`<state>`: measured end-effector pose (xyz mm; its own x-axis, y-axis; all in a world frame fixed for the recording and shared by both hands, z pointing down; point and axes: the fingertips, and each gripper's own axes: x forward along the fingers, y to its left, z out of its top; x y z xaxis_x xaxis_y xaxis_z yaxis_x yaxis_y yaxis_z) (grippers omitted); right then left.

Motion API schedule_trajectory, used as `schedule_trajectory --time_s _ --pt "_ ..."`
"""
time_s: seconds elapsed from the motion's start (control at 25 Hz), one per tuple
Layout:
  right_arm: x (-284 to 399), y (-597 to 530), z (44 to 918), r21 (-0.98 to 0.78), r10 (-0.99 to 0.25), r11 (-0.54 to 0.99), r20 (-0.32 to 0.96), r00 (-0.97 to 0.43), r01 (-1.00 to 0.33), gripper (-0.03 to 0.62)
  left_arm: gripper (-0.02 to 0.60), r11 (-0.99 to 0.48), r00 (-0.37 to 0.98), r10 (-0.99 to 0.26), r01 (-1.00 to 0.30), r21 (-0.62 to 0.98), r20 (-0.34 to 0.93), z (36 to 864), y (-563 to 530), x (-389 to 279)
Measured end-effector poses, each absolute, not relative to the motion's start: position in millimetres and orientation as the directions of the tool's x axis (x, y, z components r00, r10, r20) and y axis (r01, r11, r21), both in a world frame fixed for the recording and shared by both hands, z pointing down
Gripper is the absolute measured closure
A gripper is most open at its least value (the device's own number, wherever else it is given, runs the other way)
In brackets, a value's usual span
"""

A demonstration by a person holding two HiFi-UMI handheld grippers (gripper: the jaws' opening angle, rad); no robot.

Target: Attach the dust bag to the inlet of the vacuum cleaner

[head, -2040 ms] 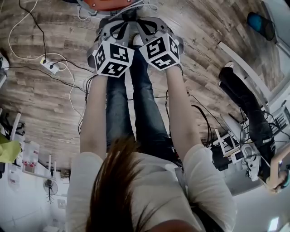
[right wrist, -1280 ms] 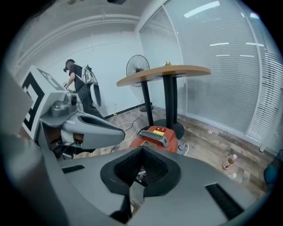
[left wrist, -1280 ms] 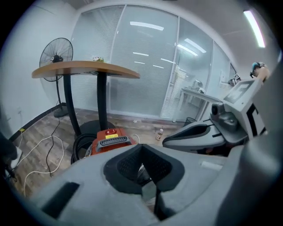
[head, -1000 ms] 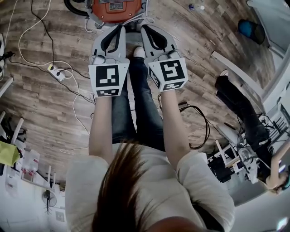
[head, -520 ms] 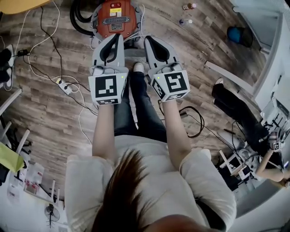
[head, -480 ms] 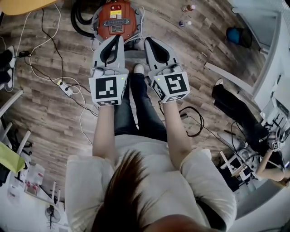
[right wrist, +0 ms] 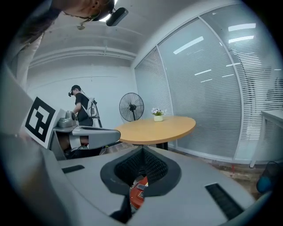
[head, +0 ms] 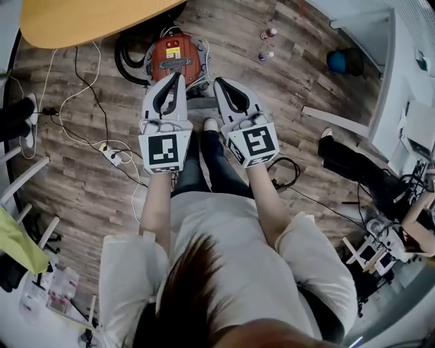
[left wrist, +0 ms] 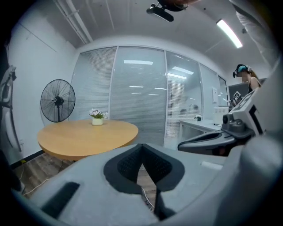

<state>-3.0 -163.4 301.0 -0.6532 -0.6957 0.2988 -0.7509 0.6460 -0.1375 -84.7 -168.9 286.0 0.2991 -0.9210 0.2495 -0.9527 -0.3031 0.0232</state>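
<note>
Orange-red and round, the vacuum cleaner (head: 175,60) sits on the wood-plank floor (head: 292,95) just ahead of the person's shoe (head: 211,124), close to the edge of a round wooden table (head: 81,20), with a black hose (head: 125,62) curled against its left side. The person stands over it and holds both grippers out in front, side by side and a little apart, their tips in the head view lying over the near edge of the vacuum cleaner. The left gripper (head: 178,76) has its jaws together at the tips with nothing between them; through the gap behind the tips its own view shows only floor and a strand of white cable. The right gripper (head: 219,84) is likewise closed and empty, and the opening behind its tips frames a piece of the orange vacuum cleaner below. Both gripper views look out across the room, where a small flower pot (left wrist: 97,118) stands on the table, a pedestal fan (left wrist: 57,100) stands beside it, and slatted glass walls run behind. A white power strip (head: 111,155) with loose cables lies on the floor to the left of the person, two small bottles (head: 266,42) stand beyond the vacuum cleaner to the right, and another person (right wrist: 82,108) works at a bench in the background.
</note>
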Motion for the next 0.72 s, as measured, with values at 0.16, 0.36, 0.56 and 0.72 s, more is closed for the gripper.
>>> schedule_trajectory --time_s 0.16,0.36,0.56,0.72 --pt "3.3 -150.8 279.0 -0.127 -0.710 0.638 0.284 -0.644 -0.760 0.591 0.566 -0.297 0.288 -0.929 -0.955 -0.003 0.230 259.2 -159.0 -86.7" --pt "7.0 -137.9 244.9 -0.108 -0.722 0.641 0.250 -0.645 -0.759 0.591 0.565 -0.283 0.280 -0.940 -0.959 0.014 0.194 226.2 -147.8 -94.4" --pt "10.1 -111.0 214.0 -0.119 -0.727 0.644 0.211 -0.653 -0.756 0.592 0.566 -0.293 0.294 -0.941 -0.956 0.034 0.165 197.4 -119.6 -90.1" --pt "10.9 -96.3 190.4 -0.097 -0.728 0.655 0.183 -0.660 -0.749 0.591 0.565 -0.303 0.307 -0.942 -0.952 0.047 0.135 176.8 -104.5 -85.3"
